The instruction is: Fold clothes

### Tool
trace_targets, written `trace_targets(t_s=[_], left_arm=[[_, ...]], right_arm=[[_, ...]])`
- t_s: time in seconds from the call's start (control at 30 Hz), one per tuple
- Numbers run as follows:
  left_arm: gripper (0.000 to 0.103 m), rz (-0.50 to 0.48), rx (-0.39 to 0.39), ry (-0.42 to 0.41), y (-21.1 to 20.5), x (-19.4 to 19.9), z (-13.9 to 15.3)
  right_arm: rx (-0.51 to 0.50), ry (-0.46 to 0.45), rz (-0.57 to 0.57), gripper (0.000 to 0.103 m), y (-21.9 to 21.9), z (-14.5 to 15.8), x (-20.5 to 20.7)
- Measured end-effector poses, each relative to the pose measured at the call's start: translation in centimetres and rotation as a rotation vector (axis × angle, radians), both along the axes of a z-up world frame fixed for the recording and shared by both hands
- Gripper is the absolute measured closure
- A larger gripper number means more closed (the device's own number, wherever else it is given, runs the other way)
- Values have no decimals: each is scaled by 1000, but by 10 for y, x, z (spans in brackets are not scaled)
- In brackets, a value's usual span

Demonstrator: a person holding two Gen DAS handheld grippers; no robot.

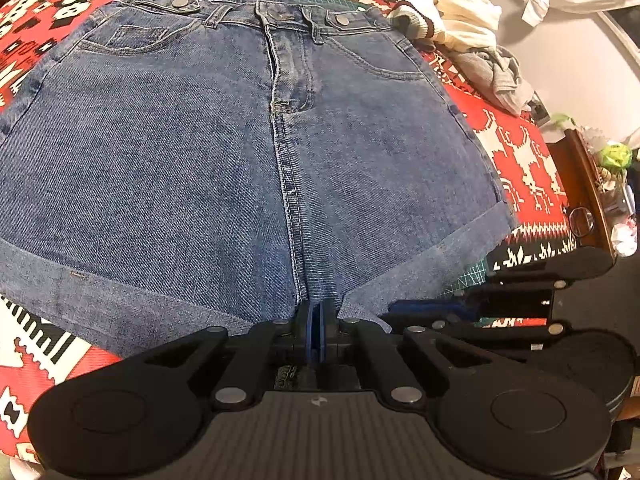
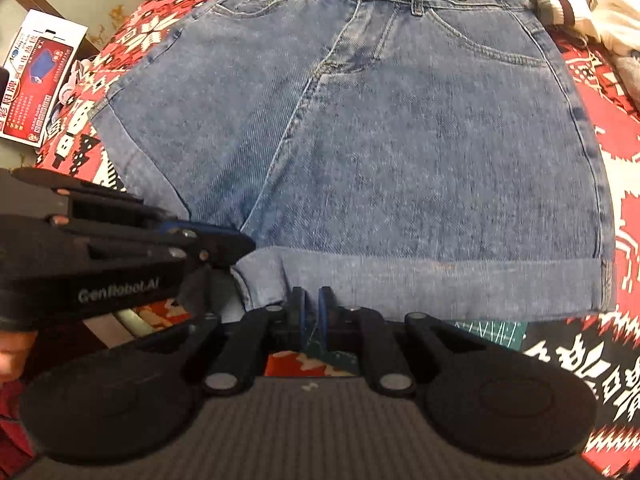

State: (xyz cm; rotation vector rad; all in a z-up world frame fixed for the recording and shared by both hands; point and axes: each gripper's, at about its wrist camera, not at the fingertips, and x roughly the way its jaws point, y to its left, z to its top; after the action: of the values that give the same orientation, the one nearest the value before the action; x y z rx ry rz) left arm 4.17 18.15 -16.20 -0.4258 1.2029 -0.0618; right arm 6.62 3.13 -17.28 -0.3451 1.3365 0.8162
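So the denim shorts (image 1: pixel 248 152) are lying flat and face up on the red patterned cloth (image 1: pixel 520 152), waistband (image 1: pixel 280 14) at the far side, rolled cuffs (image 2: pixel 460 284) toward me. Nothing's folded yet as far as I can tell, both legs are spread out side by side and the whole front is showing, so basically the entire fold is still ahead of me

My left tongs (image 1: pixel 316 316) are down at the crotch, right where the two legs meet, and the fingers look pressed together. Could be pinching the denim edge there but I honestly can't tell for sure, the cloth hides the tips. My right tongs (image 2: pixel 310 300) sit at the inner end of the right leg's cuff, fingers only a little apart, nothing clearly between them

There's a pile of other clothes (image 1: pixel 452 28) waiting at the far right corner, a cream sweater and something grey, so even after the shorts there's more to go

My guess is next is lifting one leg over the other
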Motion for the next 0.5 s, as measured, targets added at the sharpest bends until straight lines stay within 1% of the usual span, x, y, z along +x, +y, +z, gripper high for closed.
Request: trace_targets(t_s=[0.07,0.13,0.27,0.33,0.4,0.5], left_arm=[[101,0,0,-2,0,-1,1],[101,5,-7,-2,1,-1,1],[101,26,-34,6,5,-1,2],[100,34,-45,8,6,-1,3],[99,43,-57,5,9,-3,5],[98,63,-84,-1,17,-6,8]], right_arm=[[-7,-5,10,93,-3,2,-3],[13,-15,9,92,-9,10,-5],[69,35,-82,90,-22,13,0],[92,48,-140,85,-28,13,3],[117,25,-172,83,-32,15,3],[156,-50,-205,83,-36,23,-2]])
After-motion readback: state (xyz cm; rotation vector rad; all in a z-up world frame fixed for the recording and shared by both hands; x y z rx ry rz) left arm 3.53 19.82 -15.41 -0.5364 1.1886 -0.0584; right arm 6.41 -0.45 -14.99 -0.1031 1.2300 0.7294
